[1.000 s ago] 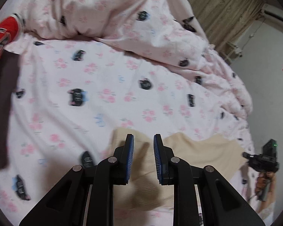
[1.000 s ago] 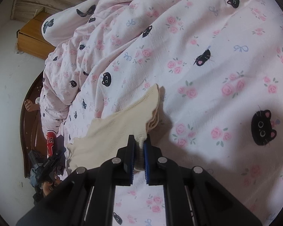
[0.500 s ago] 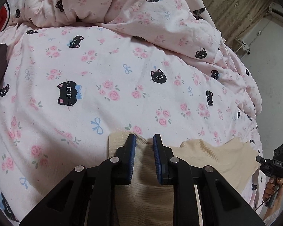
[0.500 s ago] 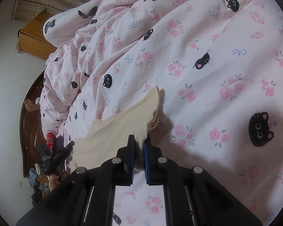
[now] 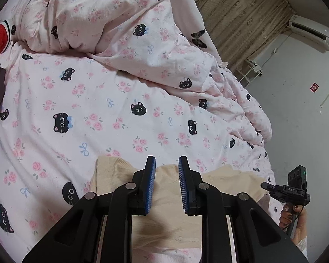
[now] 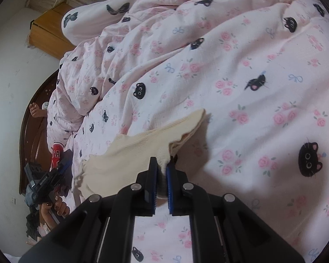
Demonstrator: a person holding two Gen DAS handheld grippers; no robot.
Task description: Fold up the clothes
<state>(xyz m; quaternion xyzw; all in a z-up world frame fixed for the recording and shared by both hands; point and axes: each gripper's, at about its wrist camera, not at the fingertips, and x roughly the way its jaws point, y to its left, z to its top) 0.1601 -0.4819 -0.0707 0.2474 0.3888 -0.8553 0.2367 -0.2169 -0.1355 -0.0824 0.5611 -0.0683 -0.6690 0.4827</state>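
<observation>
The left gripper (image 5: 166,182) hovers with its jaws apart over a cream knit garment (image 5: 164,199) lying on the bed. The right gripper (image 6: 162,183) is clamped on a corner of that garment (image 6: 140,151), which spreads leftward. Beyond lies a pink quilt (image 5: 111,100) printed with black cats.

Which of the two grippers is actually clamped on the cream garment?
The right gripper: its jaws pinch the cream garment. The left gripper hangs open above it.
</observation>
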